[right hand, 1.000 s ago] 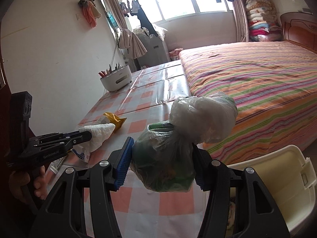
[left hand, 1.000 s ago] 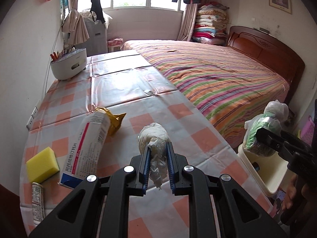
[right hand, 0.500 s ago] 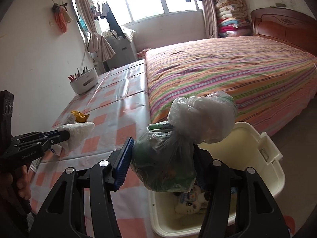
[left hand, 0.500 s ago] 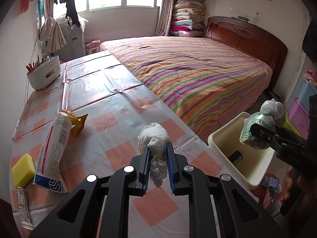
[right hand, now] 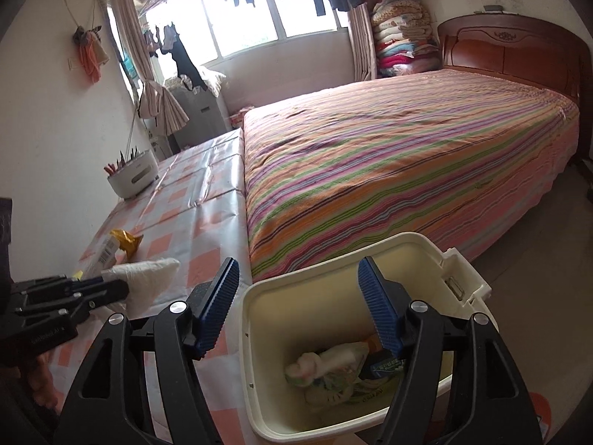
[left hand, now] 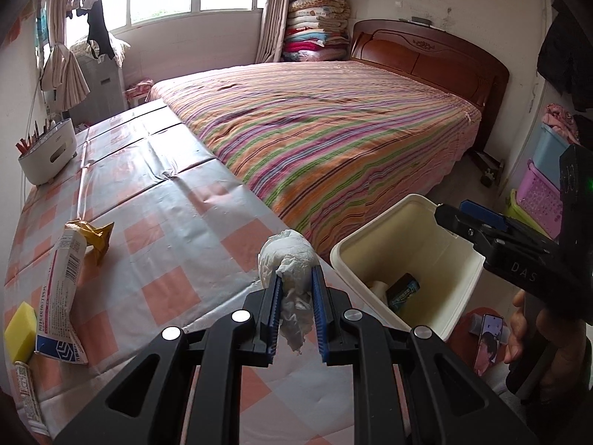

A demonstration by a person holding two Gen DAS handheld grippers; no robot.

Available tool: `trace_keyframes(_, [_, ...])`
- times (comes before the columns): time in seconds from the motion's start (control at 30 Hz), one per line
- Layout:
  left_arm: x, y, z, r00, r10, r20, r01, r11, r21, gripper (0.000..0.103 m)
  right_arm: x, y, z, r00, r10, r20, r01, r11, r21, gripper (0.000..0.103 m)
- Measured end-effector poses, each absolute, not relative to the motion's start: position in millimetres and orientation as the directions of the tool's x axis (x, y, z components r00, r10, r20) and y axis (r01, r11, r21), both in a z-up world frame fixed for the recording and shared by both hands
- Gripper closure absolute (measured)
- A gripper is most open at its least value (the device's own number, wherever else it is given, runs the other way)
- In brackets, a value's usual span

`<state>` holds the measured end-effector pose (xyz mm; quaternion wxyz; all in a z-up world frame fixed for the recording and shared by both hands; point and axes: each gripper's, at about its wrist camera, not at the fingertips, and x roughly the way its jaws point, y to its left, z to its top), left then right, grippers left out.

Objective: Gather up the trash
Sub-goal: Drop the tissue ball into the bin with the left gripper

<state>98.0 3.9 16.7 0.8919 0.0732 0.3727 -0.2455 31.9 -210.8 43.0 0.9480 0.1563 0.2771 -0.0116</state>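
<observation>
My left gripper (left hand: 294, 278) is shut on a crumpled white tissue (left hand: 287, 256), held above the checked tablecloth's right edge. A cream trash bin (left hand: 426, 237) stands on the floor just right of the table. In the right wrist view my right gripper (right hand: 298, 265) hangs over the bin (right hand: 281, 315); its jaws are opening and nothing is between them. A knotted plastic bag (right hand: 330, 371) lies at the bottom of the bin among other trash. The left gripper (right hand: 118, 289) with the tissue (right hand: 148, 278) shows at the left of that view. The right gripper (left hand: 456, 213) shows over the bin's far rim.
On the table lie a long white carton (left hand: 61, 289), a yellow wrapper (left hand: 94, 235), a yellow sponge (left hand: 18, 328) and a small tube (left hand: 26, 389). A white holder (left hand: 46, 155) sits far back. A striped bed (left hand: 333, 141) adjoins the table. A phone (left hand: 487, 341) lies beside the bin.
The plastic bag has left the right gripper and now lies in the bin; its jaws have spread. Both grippers moved right toward the bin, the left still holding the tissue.
</observation>
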Motion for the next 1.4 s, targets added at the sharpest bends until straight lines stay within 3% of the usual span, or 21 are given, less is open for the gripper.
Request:
trace_keyframes(0.3, [97,-41,14,0.532,-0.454,-0.715,0.567,0.818,-0.097,0.087,2,-252,63,0.916,-0.001,-0.402,0.181,0.893,0.411,0.035])
trace_keyframes(0.7, [93,-120,6,0.449,-0.503,-0.738,0.685,0.724,-0.077,0.086,-22,-276,67,0.947,-0.064,-0.314,0.219,0.844,0.489,0.033])
trace_keyframes(0.8, [93,-130,2,0.439,-0.506,-0.743,0.701,0.71,-0.069,0.072,-27,-282,68,0.952,-0.076,-0.296,0.227,0.827,0.515,0.031])
trace_keyframes(0.87, [93,-131,4,0.463,-0.496,-0.734,0.691,0.721,-0.052,0.034,-27,-283,67,0.952,-0.081,-0.294,0.231,0.822,0.52,0.03])
trace_keyframes(0.9, [92,-129,5,0.483,-0.492,-0.724,0.682,0.731,-0.041,0.03,-26,-283,66,0.952,-0.083,-0.295,0.234,0.819,0.524,0.03])
trace_keyframes(1.1, [89,-97,20,0.579,-0.439,-0.687,0.626,0.779,0.031,0.03,-15,-274,60,0.948,-0.056,-0.314,0.224,0.817,0.532,0.028])
trace_keyframes(1.27, [89,-33,31,0.712,-0.296,-0.637,0.491,0.859,0.149,0.03,-4,-256,59,0.945,-0.015,-0.327,0.192,0.834,0.517,0.026])
trace_keyframes(1.4, [98,28,31,0.769,-0.195,-0.608,0.364,0.917,0.166,0.03,11,-229,57,0.936,0.036,-0.351,0.157,0.849,0.505,0.026])
